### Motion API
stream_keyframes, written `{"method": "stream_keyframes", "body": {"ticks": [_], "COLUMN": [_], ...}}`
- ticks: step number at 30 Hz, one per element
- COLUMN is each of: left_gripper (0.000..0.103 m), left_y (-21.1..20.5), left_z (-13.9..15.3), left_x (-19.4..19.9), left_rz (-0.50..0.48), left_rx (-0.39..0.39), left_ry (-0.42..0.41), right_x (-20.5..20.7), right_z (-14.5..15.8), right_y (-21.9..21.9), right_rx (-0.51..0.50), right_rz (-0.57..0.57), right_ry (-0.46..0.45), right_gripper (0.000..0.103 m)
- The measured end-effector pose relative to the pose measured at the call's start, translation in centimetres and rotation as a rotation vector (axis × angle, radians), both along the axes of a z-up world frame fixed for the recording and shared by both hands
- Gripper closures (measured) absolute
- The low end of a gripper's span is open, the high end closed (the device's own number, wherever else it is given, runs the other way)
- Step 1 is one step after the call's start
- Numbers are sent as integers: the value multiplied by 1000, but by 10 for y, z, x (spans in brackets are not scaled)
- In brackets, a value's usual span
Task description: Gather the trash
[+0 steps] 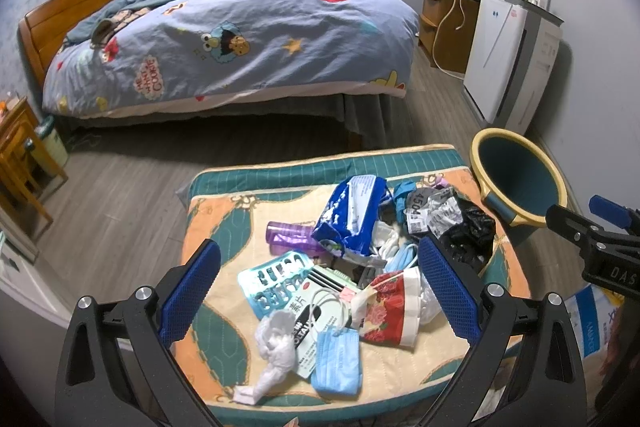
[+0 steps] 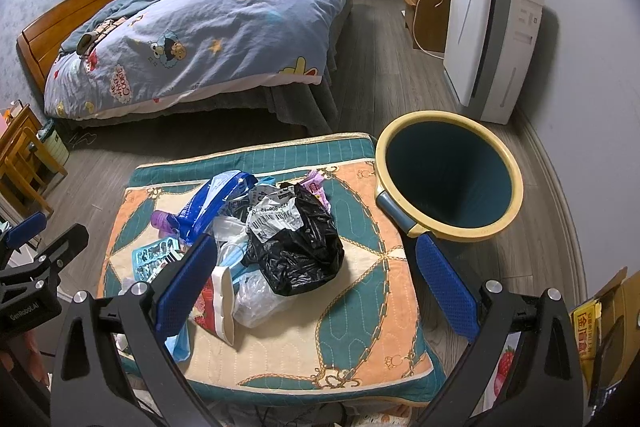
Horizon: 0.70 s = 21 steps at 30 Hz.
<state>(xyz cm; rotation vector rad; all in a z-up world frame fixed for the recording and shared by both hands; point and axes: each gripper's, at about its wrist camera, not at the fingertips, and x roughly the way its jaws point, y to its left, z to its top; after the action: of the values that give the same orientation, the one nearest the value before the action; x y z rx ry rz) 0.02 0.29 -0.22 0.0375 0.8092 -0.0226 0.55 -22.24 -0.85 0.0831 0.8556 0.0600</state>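
Observation:
A pile of trash lies on a patterned cushion (image 1: 224, 379) (image 2: 360, 327): a blue face mask (image 1: 336, 363), white crumpled tissue (image 1: 276, 347), a blue snack bag (image 1: 352, 215) (image 2: 212, 203), a purple bottle (image 1: 292, 237), a red floral paper cup (image 1: 396, 307) and a black plastic bag (image 1: 472, 227) (image 2: 300, 251). A blue bin with a yellow rim (image 1: 520, 183) (image 2: 448, 175) stands on the floor to the cushion's right. My left gripper (image 1: 320, 287) is open above the pile's near side. My right gripper (image 2: 316, 275) is open over the black bag and cushion.
A bed (image 1: 240, 39) with a cartoon duvet fills the far side. A white air purifier (image 1: 508, 59) (image 2: 488, 39) and a wooden cabinet (image 1: 448, 27) stand along the right wall. A wooden stool (image 1: 16, 155) is at the left. Cardboard boxes (image 2: 592, 331) sit at the near right.

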Motion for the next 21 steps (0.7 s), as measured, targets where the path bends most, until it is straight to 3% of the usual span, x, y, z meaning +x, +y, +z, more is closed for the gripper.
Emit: {"method": "stream_keyframes", "body": {"ticks": [21], "left_gripper": [5], "left_y": [-1], "left_z": [0], "left_x": [0], "left_rz": [-1], "left_rx": [3], "left_ry": [3], "right_x": [0], "right_z": [-1], "right_y": [-1], "right_rx": [4], "right_rz": [1], "right_ry": [4], "right_gripper": [6]}}
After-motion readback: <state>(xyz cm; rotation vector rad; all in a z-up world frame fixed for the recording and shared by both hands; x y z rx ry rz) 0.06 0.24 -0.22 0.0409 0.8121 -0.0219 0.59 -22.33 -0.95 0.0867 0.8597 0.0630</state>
